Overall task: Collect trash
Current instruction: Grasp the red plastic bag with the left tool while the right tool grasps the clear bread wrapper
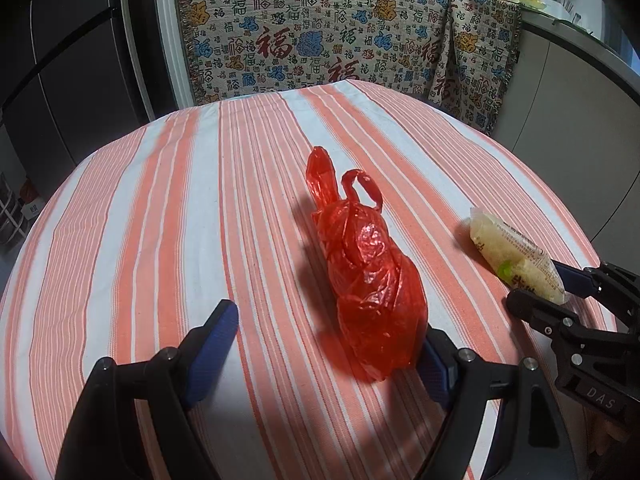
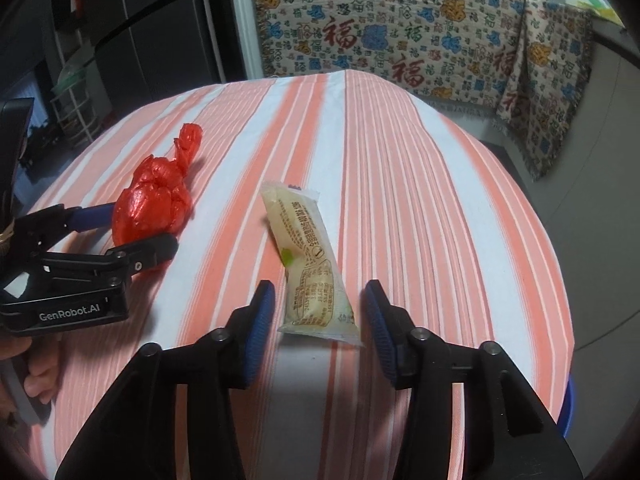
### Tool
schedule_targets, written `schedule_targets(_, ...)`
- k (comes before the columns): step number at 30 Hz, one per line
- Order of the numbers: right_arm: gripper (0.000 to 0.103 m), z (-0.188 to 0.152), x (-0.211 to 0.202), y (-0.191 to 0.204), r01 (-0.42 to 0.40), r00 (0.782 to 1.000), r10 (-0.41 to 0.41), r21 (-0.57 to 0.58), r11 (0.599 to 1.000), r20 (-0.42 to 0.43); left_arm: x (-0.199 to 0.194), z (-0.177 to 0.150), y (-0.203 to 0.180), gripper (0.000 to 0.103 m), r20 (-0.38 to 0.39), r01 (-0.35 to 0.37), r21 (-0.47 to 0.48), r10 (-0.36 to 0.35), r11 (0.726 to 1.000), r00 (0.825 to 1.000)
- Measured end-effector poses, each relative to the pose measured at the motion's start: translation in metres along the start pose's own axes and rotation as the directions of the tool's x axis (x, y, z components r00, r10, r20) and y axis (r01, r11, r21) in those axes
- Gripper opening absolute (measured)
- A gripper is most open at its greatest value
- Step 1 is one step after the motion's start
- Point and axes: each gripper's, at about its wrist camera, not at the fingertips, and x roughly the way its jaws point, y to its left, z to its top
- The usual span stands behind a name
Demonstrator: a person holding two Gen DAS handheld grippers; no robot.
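Left tool [image 1: 328, 344]: jaws spread wide; red plastic bag [image 1: 372, 284] lies against its right finger, unpinched.
Right tool [image 2: 320, 328]: jaws apart, straddling the pale snack packet [image 2: 310, 264], pads clear.
Bench [image 2: 440, 208]: striped cloth carries both items.

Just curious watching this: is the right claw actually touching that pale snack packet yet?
Apart. The right wrist view shows striped cloth on both sides between the right gripper pads and the pale packet lying between them.

A red plastic bag [image 1: 370, 284] lies on the striped tablecloth [image 1: 160, 208] between the left gripper's [image 1: 332, 344] spread jaws.
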Motion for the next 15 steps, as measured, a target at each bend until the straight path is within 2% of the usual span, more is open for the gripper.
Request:
schedule_targets(7,0.052,-0.0023,0.0001,-0.0002,0.006,1.000,-0.006,0.008,1.000,0.000,-0.0001,0.0002,0.0003,0.084,0.000,0.004,-0.003,-0.004,1.000,1.000)
schedule_targets(15,0.062,-0.0026,0.0012,0.0030,-0.003,1.000,0.003,-0.002,1.000,-0.005,-0.0017,-0.0006,-0.0012,0.084,0.004,0.006,-0.007,-0.006,1.000,1.000)
